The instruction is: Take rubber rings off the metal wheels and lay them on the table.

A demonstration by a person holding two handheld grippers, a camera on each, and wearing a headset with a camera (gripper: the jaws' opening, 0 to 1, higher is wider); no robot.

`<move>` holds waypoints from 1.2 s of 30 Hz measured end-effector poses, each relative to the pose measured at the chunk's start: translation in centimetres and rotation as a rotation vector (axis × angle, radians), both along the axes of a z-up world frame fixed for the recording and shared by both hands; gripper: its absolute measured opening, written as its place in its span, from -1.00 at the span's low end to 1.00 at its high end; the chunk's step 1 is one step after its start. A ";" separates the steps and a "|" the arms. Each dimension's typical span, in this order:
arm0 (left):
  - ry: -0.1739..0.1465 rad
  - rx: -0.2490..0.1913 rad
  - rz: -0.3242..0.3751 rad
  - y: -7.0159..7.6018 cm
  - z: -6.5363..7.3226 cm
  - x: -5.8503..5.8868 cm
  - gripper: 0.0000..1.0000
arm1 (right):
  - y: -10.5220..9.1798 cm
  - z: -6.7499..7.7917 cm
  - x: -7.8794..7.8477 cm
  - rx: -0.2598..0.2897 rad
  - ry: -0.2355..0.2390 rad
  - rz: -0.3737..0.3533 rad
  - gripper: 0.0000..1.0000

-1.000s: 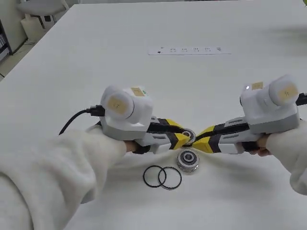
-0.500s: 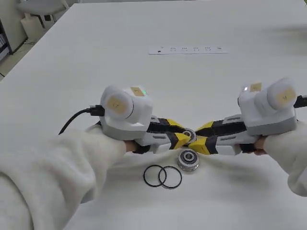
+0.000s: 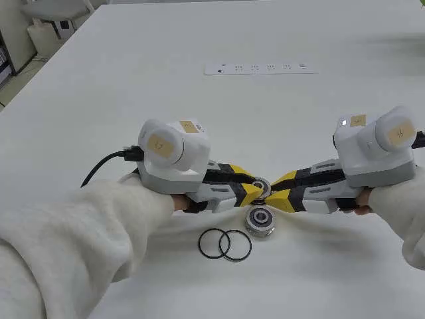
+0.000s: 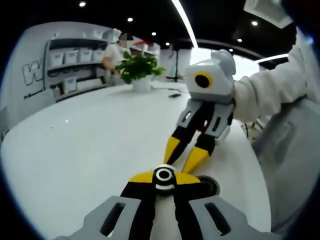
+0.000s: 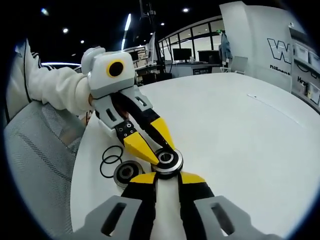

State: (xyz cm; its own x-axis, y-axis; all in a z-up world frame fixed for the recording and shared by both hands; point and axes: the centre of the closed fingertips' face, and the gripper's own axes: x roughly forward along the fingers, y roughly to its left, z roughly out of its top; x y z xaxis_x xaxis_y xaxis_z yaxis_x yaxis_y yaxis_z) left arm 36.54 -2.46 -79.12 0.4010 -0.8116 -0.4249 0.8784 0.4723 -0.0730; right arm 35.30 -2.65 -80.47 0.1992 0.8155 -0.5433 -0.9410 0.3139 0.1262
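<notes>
l gripper (image 3: 256, 191) clamps wheel (image 5: 167, 159); r gripper (image 3: 271, 195) tips meet it, grip unclear

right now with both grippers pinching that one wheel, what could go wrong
The held wheel is pinched at its edges between the left gripper and right gripper. A slip while pulling could drop it onto the second wheel lying on the table close by. That might also knock the two rubber rings beside it.

From my remote station, one sign is legible: a large letter W (image 4: 31, 74) on the far wall (image 4: 22, 97), the rest unreadable. A tan sticker (image 3: 158, 142) on the left gripper (image 3: 255, 191) bears marks too small to read.
</notes>
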 end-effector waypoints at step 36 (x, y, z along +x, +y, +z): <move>-0.027 0.031 -0.032 0.1 0.0 -0.4 -0.74 | -0.8 -0.2 0.7 0.001 0.151 -0.139 -1.00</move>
State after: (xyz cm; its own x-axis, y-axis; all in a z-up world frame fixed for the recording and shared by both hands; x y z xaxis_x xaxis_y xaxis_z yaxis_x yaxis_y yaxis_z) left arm 36.15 -2.39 -79.14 0.3868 -0.8109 -0.4391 0.8946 0.4456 -0.0348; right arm 35.96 -3.48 -80.65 0.2261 0.7867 -0.5745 -0.8594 0.4388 0.2626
